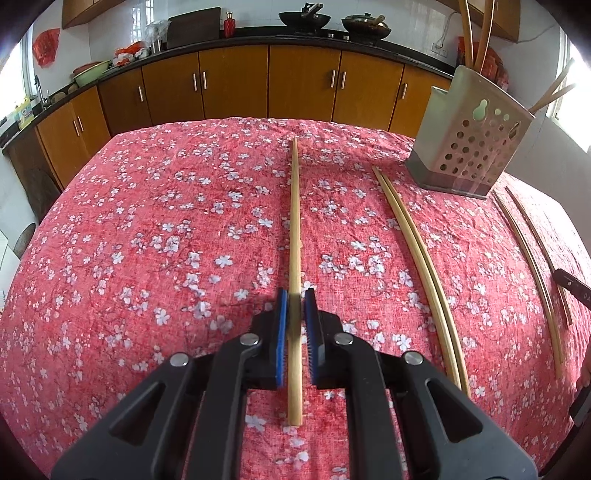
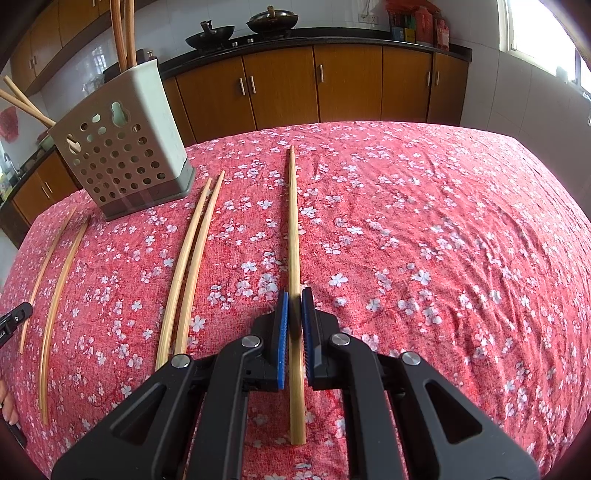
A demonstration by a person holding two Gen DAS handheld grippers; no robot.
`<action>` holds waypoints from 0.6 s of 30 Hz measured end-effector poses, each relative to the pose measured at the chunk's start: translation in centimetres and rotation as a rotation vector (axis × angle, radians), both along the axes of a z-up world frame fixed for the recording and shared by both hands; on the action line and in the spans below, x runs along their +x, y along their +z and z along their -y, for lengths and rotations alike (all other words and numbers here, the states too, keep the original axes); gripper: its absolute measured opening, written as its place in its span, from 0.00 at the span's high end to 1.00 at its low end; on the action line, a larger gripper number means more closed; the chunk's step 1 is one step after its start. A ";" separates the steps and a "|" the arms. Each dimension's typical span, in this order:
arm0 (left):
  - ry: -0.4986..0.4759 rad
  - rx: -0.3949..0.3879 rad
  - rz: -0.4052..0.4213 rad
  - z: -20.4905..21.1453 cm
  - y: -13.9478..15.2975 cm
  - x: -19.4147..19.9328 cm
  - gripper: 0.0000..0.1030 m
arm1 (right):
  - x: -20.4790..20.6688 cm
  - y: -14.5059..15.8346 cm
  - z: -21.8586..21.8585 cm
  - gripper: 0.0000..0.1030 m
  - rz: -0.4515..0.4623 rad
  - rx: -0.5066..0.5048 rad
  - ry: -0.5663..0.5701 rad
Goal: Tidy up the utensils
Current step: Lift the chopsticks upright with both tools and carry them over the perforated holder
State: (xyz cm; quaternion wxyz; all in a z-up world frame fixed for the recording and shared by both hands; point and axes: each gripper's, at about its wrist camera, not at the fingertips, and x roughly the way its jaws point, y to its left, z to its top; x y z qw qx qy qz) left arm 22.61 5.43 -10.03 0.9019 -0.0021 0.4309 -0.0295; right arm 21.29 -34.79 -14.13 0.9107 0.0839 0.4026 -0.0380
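Ideally, the pale bamboo chopstick (image 1: 295, 221) clamped in each closed hand-held gripper (image 1: 295, 314) (image 2: 294, 314) is lifted level, then tipped into the perforated grey plastic holder (image 1: 476, 147).

Chopsticks in holder (image 1: 474, 29) cut off by top edge; dark object (image 1: 570, 290) at right edge, perhaps other tongs

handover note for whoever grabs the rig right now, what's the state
Left gripper: shut on the left-held chopstick.
Right gripper: shut on the right-held chopstick.
Whether either one is lifted off the floral cloth, I cannot tell.
Done: a few stored chopsticks stand in the perforated holder.
Left: drop both held ones into the holder, then the loose pair and the others lying near it.
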 end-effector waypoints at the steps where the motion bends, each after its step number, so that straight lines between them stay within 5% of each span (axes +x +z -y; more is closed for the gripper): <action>1: -0.002 0.004 -0.001 0.2 0.0 0.0 0.88 | 0.0 0.0 0.0 0.92 0.000 0.002 0.000; 9: -0.024 0.047 0.012 -0.1 1.1 -0.7 0.92 | -1.3 1.7 0.4 0.92 0.055 -0.028 -0.008; 18: -0.025 -0.061 0.230 -0.8 9.8 -2.1 0.92 | -4.9 9.6 1.9 0.92 0.308 0.001 -0.042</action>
